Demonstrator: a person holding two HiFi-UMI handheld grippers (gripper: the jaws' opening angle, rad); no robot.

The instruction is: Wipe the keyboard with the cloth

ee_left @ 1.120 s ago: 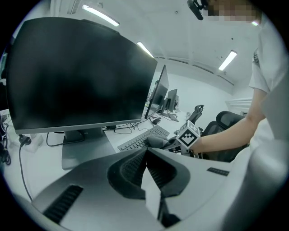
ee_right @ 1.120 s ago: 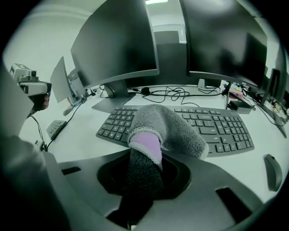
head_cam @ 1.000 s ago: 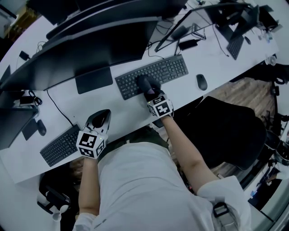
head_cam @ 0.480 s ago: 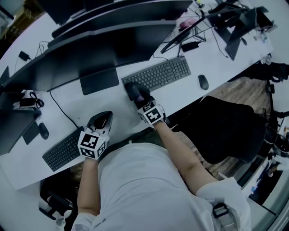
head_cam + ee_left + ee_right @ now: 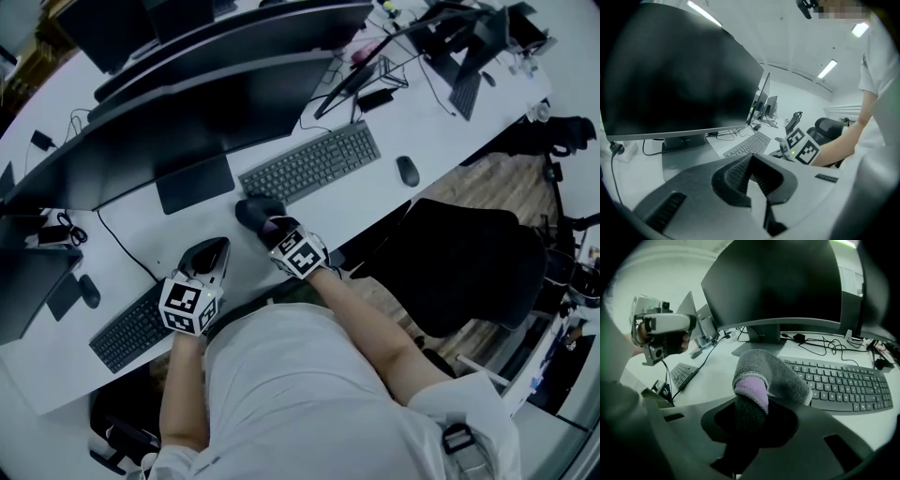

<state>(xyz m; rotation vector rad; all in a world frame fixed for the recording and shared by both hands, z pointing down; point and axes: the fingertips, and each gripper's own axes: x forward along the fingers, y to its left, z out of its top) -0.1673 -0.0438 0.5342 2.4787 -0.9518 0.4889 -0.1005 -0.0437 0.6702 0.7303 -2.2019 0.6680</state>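
Head view: the right gripper (image 5: 272,225) reaches onto the white desk (image 5: 361,195) with a grey cloth (image 5: 253,208) bunched at its tip. The cloth sits at the near left corner of the keyboard (image 5: 309,164); whether it touches the keys I cannot tell. A mouse (image 5: 408,171) lies to the right of the keyboard, well apart from the cloth. The left gripper (image 5: 208,255) rests further left on the desk, pointing toward the base of the wide dark monitor (image 5: 187,117). A second keyboard (image 5: 127,328) lies by the desk's left edge, and a black chair (image 5: 469,267) stands to the right of the person.

Left gripper view: the two ribbed jaws of the left gripper (image 5: 750,159) meet at their tips, clenched with nothing between them. Beyond them are the monitor (image 5: 679,75) on its stand (image 5: 682,143), the keyboard (image 5: 749,144), and the marker cube (image 5: 801,146) of the other gripper.

Right gripper view: the right gripper (image 5: 750,414) is clamped on the cloth (image 5: 768,373), which rises between the jaws in a grey fold with a purple patch showing. The keyboard (image 5: 843,383) lies just behind and to the right of the cloth. The monitor (image 5: 778,282) stands behind it with cables (image 5: 825,344) at its foot, and the left gripper (image 5: 663,331) shows at the left above the second keyboard (image 5: 683,373).
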